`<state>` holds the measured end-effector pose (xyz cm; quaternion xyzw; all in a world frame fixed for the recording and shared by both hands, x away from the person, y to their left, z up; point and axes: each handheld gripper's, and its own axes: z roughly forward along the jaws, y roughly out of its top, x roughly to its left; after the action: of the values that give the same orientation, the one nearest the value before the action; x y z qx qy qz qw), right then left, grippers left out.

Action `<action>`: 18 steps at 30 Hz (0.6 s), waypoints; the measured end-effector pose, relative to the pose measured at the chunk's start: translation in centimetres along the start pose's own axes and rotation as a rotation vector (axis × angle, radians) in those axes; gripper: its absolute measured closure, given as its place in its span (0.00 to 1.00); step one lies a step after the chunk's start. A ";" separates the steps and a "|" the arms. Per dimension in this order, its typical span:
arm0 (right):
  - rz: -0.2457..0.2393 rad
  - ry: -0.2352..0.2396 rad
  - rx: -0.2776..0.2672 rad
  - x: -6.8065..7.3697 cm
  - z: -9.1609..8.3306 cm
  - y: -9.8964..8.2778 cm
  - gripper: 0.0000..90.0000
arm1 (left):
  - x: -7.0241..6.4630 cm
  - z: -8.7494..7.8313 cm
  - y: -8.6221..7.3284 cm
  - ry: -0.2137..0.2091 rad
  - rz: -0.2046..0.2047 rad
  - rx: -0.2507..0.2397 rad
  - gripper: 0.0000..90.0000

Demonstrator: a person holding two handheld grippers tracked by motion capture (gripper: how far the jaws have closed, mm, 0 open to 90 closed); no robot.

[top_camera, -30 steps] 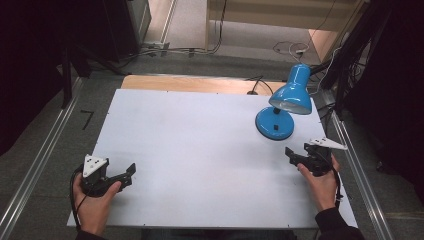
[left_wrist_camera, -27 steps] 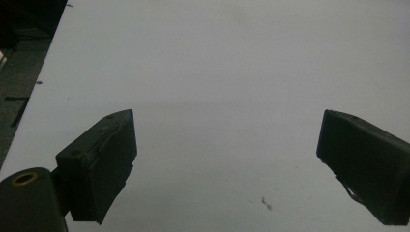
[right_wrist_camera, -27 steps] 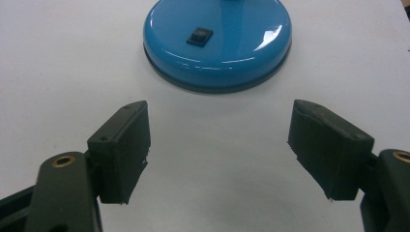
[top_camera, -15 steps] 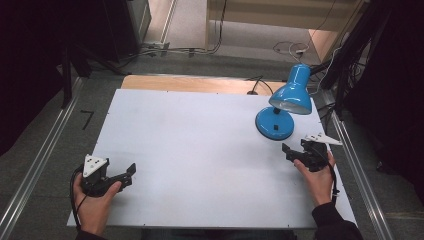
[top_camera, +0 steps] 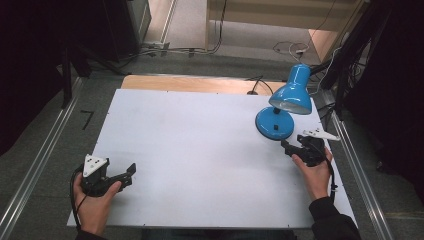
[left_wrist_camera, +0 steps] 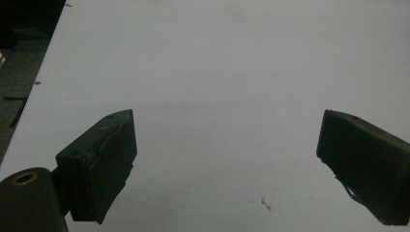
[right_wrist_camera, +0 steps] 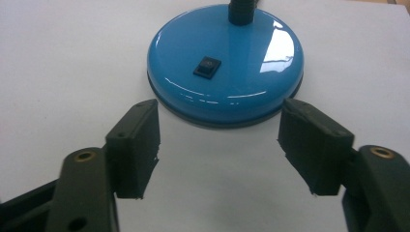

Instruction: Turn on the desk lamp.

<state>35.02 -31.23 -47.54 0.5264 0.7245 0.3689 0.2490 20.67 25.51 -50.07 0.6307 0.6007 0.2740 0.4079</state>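
A blue desk lamp stands at the far right of the white table, its shade tilted over its round base. A black rocker switch sits on top of the base. My right gripper is open, just short of the base's near edge, its jaws spread about as wide as the base. My left gripper rests near the table's front left corner, open, with bare table between its jaws.
The lamp's black cord runs off the back edge over a wooden strip. Metal rails flank the table on both sides. Cables lie on the floor behind.
My right gripper has moved forward and a little left, closing on the lamp's base. The left gripper has stayed where it was.
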 end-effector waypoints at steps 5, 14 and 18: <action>-0.001 0.015 -0.005 0.1 0.5 0.3 0.40 | 0.0 0.0 0.0 -0.002 0.000 0.003 0.08; 0.015 0.030 -0.019 0.0 1.6 0.7 0.48 | 0.0 0.1 0.0 -0.003 0.001 0.005 0.08; 0.020 0.021 -0.023 -0.3 2.2 0.7 0.57 | 0.1 0.1 0.0 -0.004 0.000 0.006 0.08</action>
<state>37.13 -30.78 -48.34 0.5271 0.7173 0.3850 0.2437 20.74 25.56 -50.16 0.6325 0.6008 0.2707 0.4071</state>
